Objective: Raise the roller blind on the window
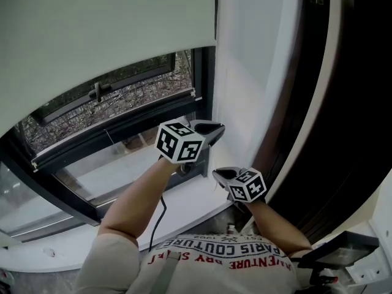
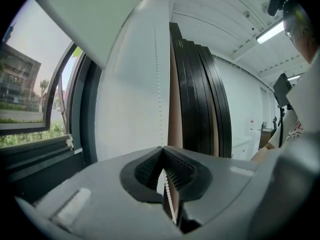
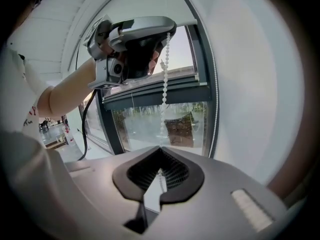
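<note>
Clamped shut on the upright bead chain (image 3: 164, 79) beside the window frame (image 1: 205, 84): left gripper (image 1: 212, 128) higher, right gripper (image 1: 220, 174) directly below.

Office-like room — strip ceiling light (image 2: 270, 32), tall window (image 1: 122, 100), stacked dark panels (image 2: 200, 99)

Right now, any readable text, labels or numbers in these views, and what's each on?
"PARIS COUTURE": red print on the person's white T-shirt, upside down in the head view.
Other print lines on that shirt: too small or cut off to read.
Black-and-white cubes on the left gripper and right gripper: square marker patterns, no text.
Small notice on the far white wall, left gripper view: too small to read.
</note>
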`<state>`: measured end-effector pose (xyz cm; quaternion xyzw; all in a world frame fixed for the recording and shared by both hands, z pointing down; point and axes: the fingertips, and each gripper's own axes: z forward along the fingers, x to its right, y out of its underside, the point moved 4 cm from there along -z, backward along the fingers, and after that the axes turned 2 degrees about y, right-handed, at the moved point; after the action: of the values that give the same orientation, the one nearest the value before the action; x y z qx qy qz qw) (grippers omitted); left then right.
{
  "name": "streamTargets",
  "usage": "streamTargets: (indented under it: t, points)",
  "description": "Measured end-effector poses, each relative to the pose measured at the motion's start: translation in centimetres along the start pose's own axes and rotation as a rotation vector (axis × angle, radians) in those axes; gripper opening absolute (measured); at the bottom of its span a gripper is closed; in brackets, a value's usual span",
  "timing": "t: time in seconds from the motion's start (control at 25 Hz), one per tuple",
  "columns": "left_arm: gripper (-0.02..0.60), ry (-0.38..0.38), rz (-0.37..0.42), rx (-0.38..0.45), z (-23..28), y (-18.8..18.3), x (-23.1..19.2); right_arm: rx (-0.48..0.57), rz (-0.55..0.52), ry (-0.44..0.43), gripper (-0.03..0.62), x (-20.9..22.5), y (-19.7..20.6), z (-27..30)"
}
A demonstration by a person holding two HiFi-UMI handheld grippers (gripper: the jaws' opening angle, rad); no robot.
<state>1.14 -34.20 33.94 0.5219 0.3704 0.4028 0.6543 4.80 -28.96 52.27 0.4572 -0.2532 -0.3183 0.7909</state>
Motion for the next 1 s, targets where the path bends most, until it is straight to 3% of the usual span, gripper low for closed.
streamTargets:
  t: [0.48, 0.64, 0.92, 1.0]
  points:
    - [0.009, -0.007, -0.054, -0.123, 1.4, 8.1, 0.9, -0.167, 0.043, -0.006, 0.007, -0.2, 7.5, 1.9]
    - [0.008, -0.021, -0.07, -0.111, 1.3, 8.7, 0.9, -0.16, 0.092, -0.037, 0.008, -0.2, 7.9, 1.7]
    - [0.008, -0.024, -0.081, -0.101, 0.8, 8.7, 0.9, -0.159, 0.09, -0.034, 0.012, 0.0, 7.5, 1.8]
    - [0.008, -0.025, -0.081, -0.101, 0.7, 8.9, 1.0, -0.143, 0.086, -0.041, 0.051, 0.2, 7.0, 1.6]
